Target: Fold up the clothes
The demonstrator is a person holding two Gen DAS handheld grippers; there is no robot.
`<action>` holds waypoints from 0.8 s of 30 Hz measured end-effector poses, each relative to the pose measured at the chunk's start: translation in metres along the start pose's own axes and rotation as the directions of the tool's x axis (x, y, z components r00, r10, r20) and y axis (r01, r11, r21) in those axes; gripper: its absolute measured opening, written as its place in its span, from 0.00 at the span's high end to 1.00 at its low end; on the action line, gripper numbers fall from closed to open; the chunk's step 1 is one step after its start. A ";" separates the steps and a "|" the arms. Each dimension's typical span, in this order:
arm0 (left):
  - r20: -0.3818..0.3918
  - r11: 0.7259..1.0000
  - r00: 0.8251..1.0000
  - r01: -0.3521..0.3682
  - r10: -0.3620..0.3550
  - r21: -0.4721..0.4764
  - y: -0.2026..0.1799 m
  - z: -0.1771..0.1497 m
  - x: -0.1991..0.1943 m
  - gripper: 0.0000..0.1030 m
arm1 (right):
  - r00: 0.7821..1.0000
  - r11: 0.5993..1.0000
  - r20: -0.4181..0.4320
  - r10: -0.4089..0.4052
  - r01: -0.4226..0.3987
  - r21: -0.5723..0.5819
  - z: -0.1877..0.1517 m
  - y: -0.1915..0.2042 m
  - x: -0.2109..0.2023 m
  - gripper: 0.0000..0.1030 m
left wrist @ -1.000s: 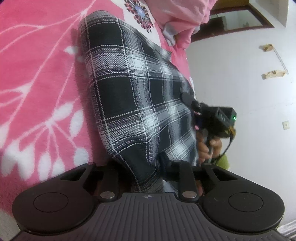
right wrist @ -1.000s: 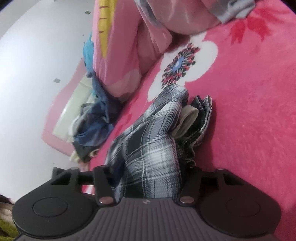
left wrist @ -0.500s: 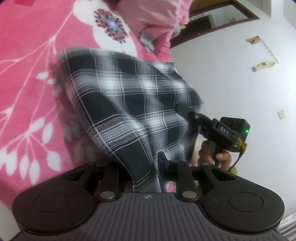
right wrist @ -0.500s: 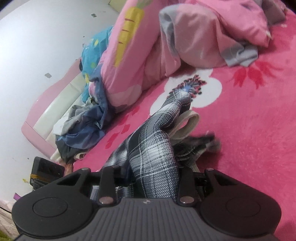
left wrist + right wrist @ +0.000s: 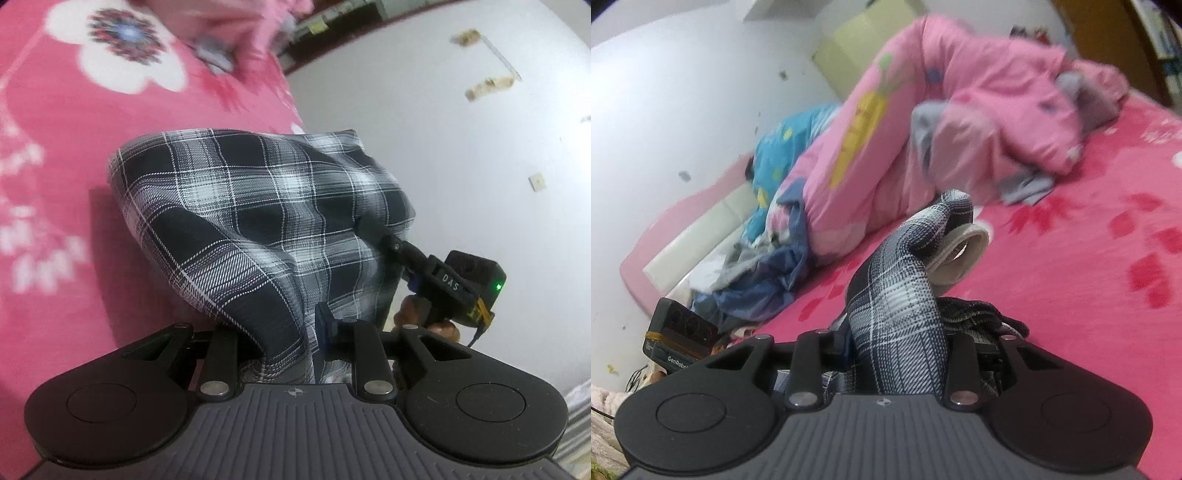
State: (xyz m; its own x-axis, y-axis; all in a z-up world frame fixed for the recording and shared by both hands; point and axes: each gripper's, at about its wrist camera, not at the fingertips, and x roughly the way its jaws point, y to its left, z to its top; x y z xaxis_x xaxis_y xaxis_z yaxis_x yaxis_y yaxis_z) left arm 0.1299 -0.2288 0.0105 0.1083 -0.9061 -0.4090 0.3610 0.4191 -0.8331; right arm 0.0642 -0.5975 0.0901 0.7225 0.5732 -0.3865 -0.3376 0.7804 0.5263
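A black-and-white plaid garment [image 5: 266,221] hangs stretched between my two grippers above the pink bed. My left gripper [image 5: 275,330] is shut on one gathered edge of it, and the cloth hides the left finger's tip. In the left wrist view my right gripper [image 5: 373,229] pinches the far side of the cloth, with a hand on its handle. From the right wrist the plaid garment [image 5: 901,288] rises out of my right gripper [image 5: 894,343], which is shut on a thick bunch of it. A beige inner band [image 5: 964,251] curls out near the top.
The bed's pink flowered blanket [image 5: 74,258] lies under the garment. A crumpled pink quilt [image 5: 960,110] fills the bed's far end. A heap of blue and grey clothes [image 5: 768,280] sits by the pale headboard [image 5: 701,236]. White wall [image 5: 480,166] stands to the right.
Both grippers have risen with the plaid garment, which has come up off the blanket and now hangs between them. The right gripper tilted up, bringing the quilt into view.
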 end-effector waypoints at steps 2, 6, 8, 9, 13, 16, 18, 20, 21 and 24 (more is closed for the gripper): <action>-0.021 0.999 1.000 0.020 -0.020 0.026 -0.018 0.005 0.019 0.80 | 0.999 1.000 0.048 -0.026 0.026 0.002 0.002 -0.007 -0.029 0.66; -0.072 0.995 0.995 0.070 -0.065 0.073 -0.061 0.023 0.074 0.80 | 0.987 0.995 0.126 -0.102 0.103 0.001 0.015 -0.031 -0.093 0.66; -0.101 0.991 0.991 0.096 -0.086 0.089 -0.082 0.031 0.108 0.80 | 0.978 0.988 0.146 -0.151 0.153 0.001 0.026 -0.045 -0.126 0.66; -0.117 0.990 0.988 0.109 -0.098 0.092 -0.092 0.035 0.126 0.80 | 0.972 0.984 0.155 -0.176 0.178 -0.001 0.031 -0.052 -0.142 0.66; -0.170 0.982 0.976 0.158 -0.138 0.106 -0.127 0.048 0.196 0.80 | 0.948 0.965 0.193 -0.253 0.261 -0.014 0.049 -0.083 -0.200 0.66; -0.207 0.974 0.964 0.193 -0.166 0.118 -0.146 0.046 0.238 0.80 | 0.939 0.955 0.195 -0.283 0.294 -0.026 0.060 -0.109 -0.232 0.66; -0.235 0.973 0.957 0.201 -0.171 0.112 -0.147 0.035 0.255 0.80 | 0.943 0.957 0.181 -0.281 0.289 -0.022 0.065 -0.132 -0.246 0.66; -0.268 0.975 0.949 0.199 -0.167 0.098 -0.143 0.024 0.272 0.80 | 0.953 0.963 0.141 -0.267 0.270 0.001 0.062 -0.158 -0.253 0.65; -0.288 0.978 0.945 0.189 -0.157 0.088 -0.137 0.017 0.282 0.80 | 0.958 0.965 0.114 -0.262 0.262 0.020 0.056 -0.174 -0.253 0.61; -0.372 0.987 0.924 0.133 -0.092 0.087 -0.111 -0.002 0.315 0.79 | 0.934 0.923 -0.009 -0.356 0.354 0.152 0.019 -0.232 -0.238 0.45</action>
State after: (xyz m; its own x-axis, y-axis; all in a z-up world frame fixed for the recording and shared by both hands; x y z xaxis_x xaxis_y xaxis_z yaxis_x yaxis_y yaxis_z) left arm 0.1219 -0.5609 -0.0263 -0.2781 -0.8540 -0.4397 0.4511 0.2880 -0.8447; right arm -0.0180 -0.9201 0.0741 0.7896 0.2598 -0.5559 0.0358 0.8849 0.4644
